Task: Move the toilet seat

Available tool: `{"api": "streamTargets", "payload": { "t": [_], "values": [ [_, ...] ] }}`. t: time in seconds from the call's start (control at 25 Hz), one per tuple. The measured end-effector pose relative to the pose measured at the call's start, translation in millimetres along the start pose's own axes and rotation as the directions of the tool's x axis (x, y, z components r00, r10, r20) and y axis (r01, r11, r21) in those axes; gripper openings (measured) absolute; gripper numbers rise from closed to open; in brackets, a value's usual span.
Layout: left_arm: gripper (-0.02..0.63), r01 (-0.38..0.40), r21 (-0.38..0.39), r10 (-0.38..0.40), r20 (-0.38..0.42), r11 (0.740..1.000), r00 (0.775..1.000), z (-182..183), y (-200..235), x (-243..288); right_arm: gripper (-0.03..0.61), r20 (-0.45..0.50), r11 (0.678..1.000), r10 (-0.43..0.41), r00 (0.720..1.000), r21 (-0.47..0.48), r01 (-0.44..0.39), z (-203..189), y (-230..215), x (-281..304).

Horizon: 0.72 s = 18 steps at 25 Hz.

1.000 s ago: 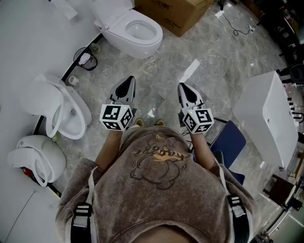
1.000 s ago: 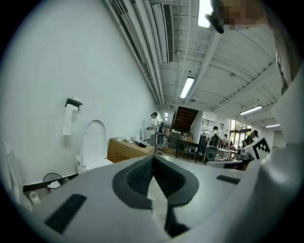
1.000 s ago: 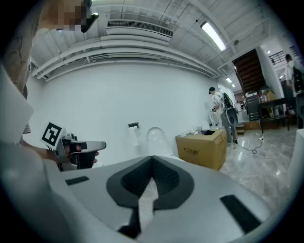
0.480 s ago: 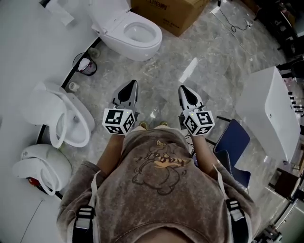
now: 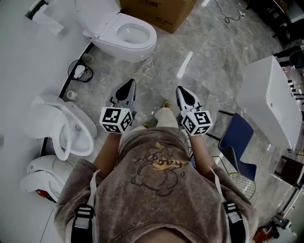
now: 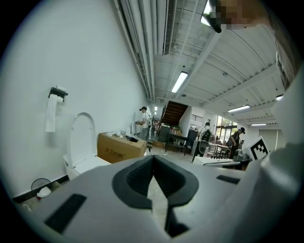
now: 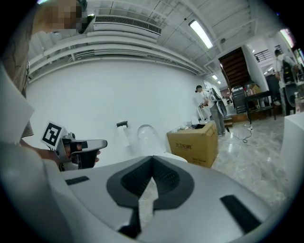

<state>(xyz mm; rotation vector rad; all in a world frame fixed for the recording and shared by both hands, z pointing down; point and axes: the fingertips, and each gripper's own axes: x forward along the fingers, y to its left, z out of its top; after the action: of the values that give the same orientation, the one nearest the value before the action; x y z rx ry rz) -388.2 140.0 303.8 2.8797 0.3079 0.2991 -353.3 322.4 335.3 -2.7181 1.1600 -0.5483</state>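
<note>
**Toilet seat** (image 5: 97, 7): one, white, glossy, oval. It stands raised upright against the white wall (image 5: 19, 57), behind the open bowl of the far toilet (image 5: 135, 33). In the right gripper view the same seat (image 7: 148, 138) shows as a pale oval beside the box.

**Toilets:** three in the head view, all smooth white ceramic with rounded bowls. These are the far toilet and two more along the wall at the left, the second toilet (image 5: 71, 128) and the third toilet (image 5: 40, 173).

**Tongs:** two, grey, tapered to a point, each with a cube of black and white square markers.
- The left gripper (image 5: 129, 85) has its dark ribbed pads pressed together, with nothing between them.
- The right gripper (image 5: 183, 91) is likewise closed and empty.
- Both point toward the far toilet and are well apart from the seat.

**Cardboard box** (image 5: 156, 12): one, brown, rectangular, printed, just beside the far toilet.

**Paper roll** (image 5: 47, 21): one, hanging from a dark holder on the wall.

**Wire bin** (image 5: 78, 71): one, dark, round, at the foot of the wall.

**Chair** (image 5: 237, 140): one, with a blue seat.

**Cabinet** (image 5: 270, 104): one, white, boxy, at the right.

**Floor** (image 5: 209, 57): grey, veined like marble, polished.
</note>
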Motion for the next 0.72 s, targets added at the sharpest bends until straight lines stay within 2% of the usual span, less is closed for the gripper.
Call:
{"api": "streamTargets", "payload": {
  "t": [0.44,0.72],
  "values": [
    [0.009,-0.026,-0.008,0.026,-0.019,1.000,0.999,17,2,73,-0.003,-0.031,0.999,-0.008,0.999,0.033,0.009,21,-71,32],
    [0.009,-0.125,-0.055,0.125,0.008,0.991,0.992,26,2,116,-0.003,-0.055,0.997,0.077,0.995,0.017,-0.076,50,-116,70]
  ]
}}
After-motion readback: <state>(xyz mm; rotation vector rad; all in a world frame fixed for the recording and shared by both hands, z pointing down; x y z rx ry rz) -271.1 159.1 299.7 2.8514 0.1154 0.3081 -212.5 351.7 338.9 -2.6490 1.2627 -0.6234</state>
